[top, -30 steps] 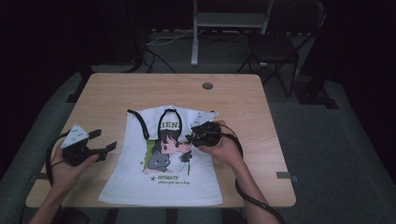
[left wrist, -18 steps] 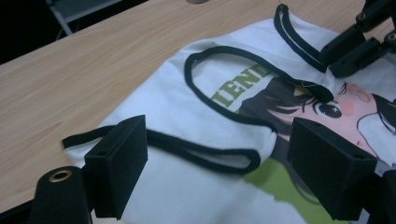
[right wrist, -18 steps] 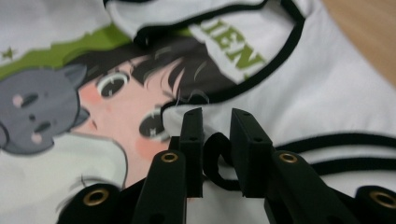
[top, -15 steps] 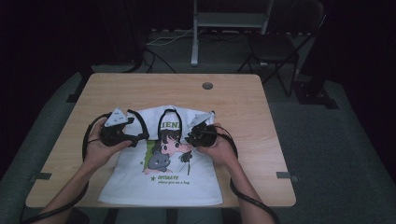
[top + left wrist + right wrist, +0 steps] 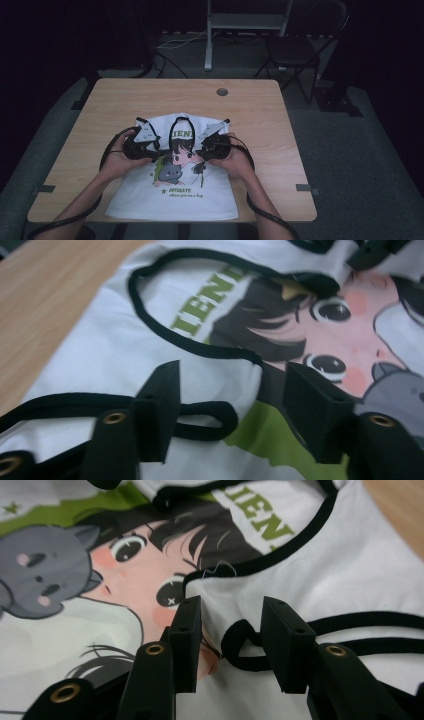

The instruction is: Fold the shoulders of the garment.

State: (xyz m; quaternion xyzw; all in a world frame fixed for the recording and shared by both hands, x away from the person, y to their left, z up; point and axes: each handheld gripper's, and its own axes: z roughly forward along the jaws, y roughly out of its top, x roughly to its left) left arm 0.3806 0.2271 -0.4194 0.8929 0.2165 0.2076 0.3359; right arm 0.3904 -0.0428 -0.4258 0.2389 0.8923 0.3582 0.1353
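Where the high view looks down, one white shirt (image 5: 175, 190) lies at the desk's (image 5: 260, 115) near edge, with two claws on it: left claw (image 5: 159, 150), right claw (image 5: 200, 152). Left gripper view: jaws apart over a black strap loop (image 5: 210, 417). Right gripper view: jaws apart around another loop (image 5: 240, 647).

So the shirt (image 5: 172, 192) lies flat on the table (image 5: 260, 115), toward the near edge and about centred left to right, its bottom hem at the table's near edge. The left gripper (image 5: 161, 152) sits on the shirt's upper left part, the right gripper (image 5: 200, 152) on its upper right, both near the collar and facing each other with the print between them. A small round hole (image 5: 222, 92) is in the tabletop behind the shirt. Past the far edge, a chair (image 5: 295, 50) stands on the floor to the right.
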